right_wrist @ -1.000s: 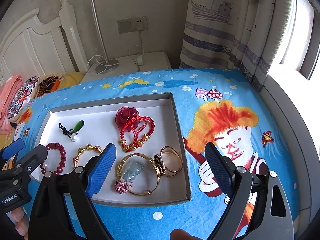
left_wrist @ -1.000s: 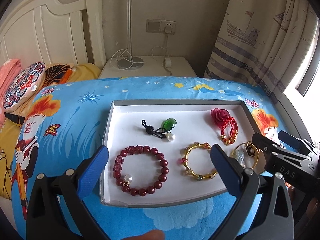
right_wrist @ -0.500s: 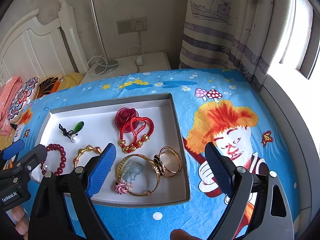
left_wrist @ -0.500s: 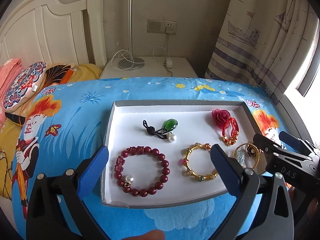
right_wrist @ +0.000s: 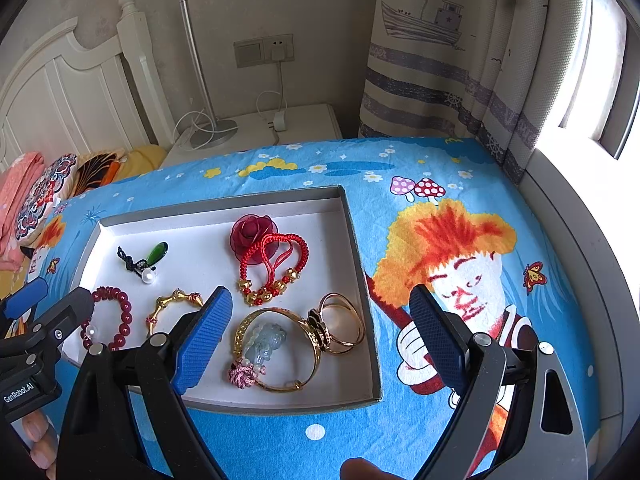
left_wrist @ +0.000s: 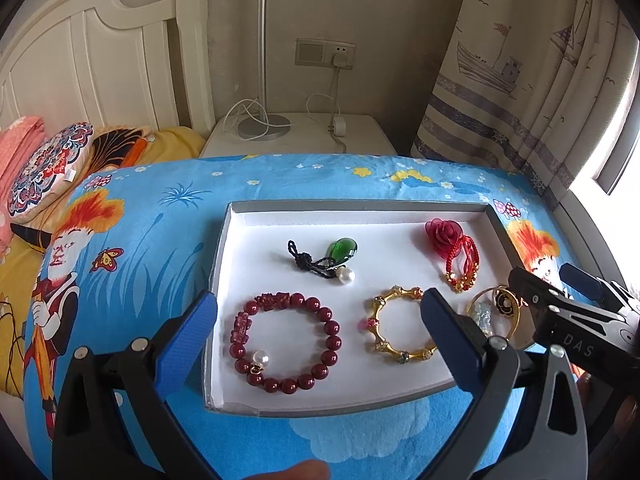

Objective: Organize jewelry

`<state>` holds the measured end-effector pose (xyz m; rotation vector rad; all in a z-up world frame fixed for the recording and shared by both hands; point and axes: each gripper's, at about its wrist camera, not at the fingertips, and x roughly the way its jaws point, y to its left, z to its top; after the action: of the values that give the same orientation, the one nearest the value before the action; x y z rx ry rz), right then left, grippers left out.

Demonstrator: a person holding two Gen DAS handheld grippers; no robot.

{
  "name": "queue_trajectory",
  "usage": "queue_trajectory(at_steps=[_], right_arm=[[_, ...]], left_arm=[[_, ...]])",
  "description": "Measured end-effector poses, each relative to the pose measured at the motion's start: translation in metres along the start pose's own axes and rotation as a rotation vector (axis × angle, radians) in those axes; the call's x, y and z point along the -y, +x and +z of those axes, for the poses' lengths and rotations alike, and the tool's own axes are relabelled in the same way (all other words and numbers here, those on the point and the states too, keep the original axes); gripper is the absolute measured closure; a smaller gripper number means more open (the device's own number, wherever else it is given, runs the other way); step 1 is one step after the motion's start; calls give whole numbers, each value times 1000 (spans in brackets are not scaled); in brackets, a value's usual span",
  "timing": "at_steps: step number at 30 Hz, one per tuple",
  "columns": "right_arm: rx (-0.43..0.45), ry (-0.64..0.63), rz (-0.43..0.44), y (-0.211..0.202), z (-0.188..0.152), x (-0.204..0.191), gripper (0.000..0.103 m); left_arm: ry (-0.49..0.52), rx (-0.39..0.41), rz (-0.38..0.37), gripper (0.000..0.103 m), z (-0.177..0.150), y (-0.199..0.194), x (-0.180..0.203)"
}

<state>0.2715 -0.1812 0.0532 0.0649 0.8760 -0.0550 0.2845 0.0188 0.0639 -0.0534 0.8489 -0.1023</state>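
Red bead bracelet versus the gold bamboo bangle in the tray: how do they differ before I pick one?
The red bead bracelet is a ring of round dark-red beads with one white pearl; the gold bangle is a ring of gold bamboo-like segments with small coloured stones. The bracelet lies near the tray's left wall, the bangle to its right, toward the middle. The bracelet looks slightly wider. Both lie flat on the white floor, apart, untouched.

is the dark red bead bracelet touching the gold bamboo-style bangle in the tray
No, in the left wrist view the dark red bead bracelet and the gold bangle lie apart, with bare white tray floor between them.
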Motion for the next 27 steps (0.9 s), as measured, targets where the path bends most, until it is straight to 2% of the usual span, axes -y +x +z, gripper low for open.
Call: queue_trajectory(at_steps=[21,27], right_arm=[[2,0,-2,0,0,1,19],[1,0,-1,0,0,0,19]], left_arm=[[-7,-4,11,5,-1,3,-2],[-19,25,13,5,-3,-2,-3]])
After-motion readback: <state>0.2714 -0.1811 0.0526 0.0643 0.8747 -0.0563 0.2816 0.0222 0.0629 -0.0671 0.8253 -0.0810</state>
